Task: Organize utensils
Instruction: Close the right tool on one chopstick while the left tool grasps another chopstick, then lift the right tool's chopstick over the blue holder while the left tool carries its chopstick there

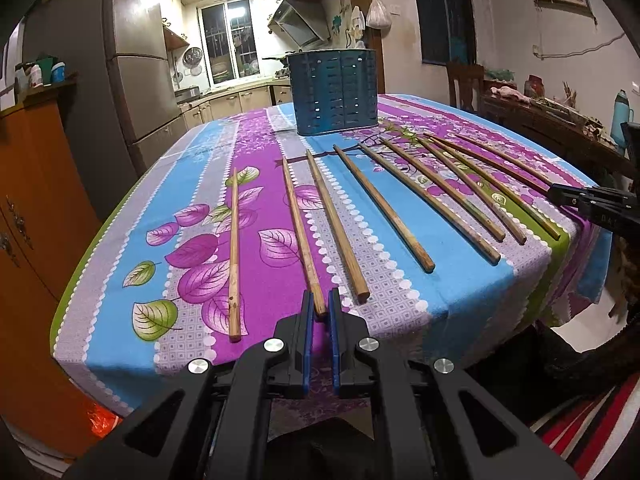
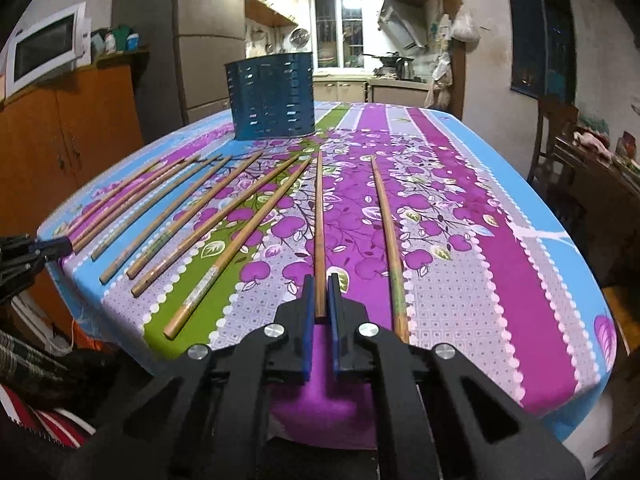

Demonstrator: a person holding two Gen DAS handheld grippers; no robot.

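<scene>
**Two chopsticks gripped, holder not yet filled**

On the table (image 1: 472, 304), draped in a floral cloth of purple, blue, green and grey stripes, ten wooden chopsticks are seen laid out in a loose fan, none touching its neighbour. At the far end the blue utensil holder (image 1: 337, 92) is stood upright, well apart from the thin tips; nothing is seen projecting above its rim, though its inside is hidden. The sorting is therefore judged to be at its very start: every chopstick in view still rests on the cloth, and all of them remain to be carried over.

The left gripper (image 1: 320, 305) is clamped on the thick end of the second chopstick from the left (image 1: 302, 236). The right gripper (image 2: 319, 294) is likewise closed on the thick end of a darker chopstick (image 2: 319, 232), second from the right of the row. Both sticks are still lying flat, so lifting is judged to be the step in hand.

The chopsticks are long, slim and tapered, of dull brown wood or bamboo with worn, mottled patches. The holder is oval-walled, apparently painted metal, and pierced with rows of small slots. The gripper bodies are matt black, with blue pads lining the jaws.
</scene>
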